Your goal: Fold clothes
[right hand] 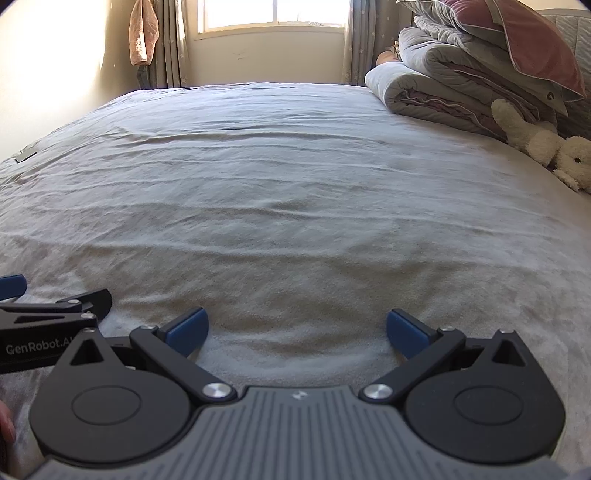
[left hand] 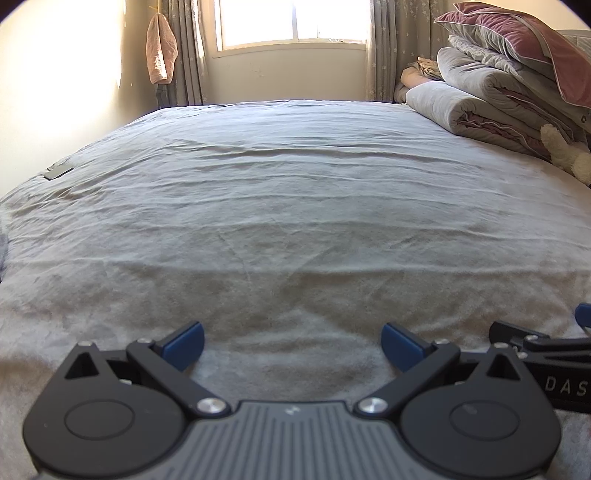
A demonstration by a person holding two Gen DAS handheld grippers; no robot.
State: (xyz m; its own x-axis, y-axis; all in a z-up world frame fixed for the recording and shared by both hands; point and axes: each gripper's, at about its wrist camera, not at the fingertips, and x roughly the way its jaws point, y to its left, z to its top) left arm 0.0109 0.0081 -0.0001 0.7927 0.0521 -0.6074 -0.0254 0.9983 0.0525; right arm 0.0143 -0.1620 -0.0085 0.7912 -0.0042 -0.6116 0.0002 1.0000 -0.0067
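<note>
My left gripper stands open low over the near part of a bed covered by a wrinkled grey sheet, with nothing between its blue pads. My right gripper is open too, side by side with the left, nothing held. Each gripper's body shows at the edge of the other's view: the right one at the right, the left one at the left. No loose garment lies on the sheet in front of the grippers. A pink cloth hangs by the curtain at the far left.
Folded grey quilts and a dusky pink pillow are stacked at the bed's far right, with a cream plush toy beside them. A dark flat object lies near the left edge of the bed. A bright window is behind the bed.
</note>
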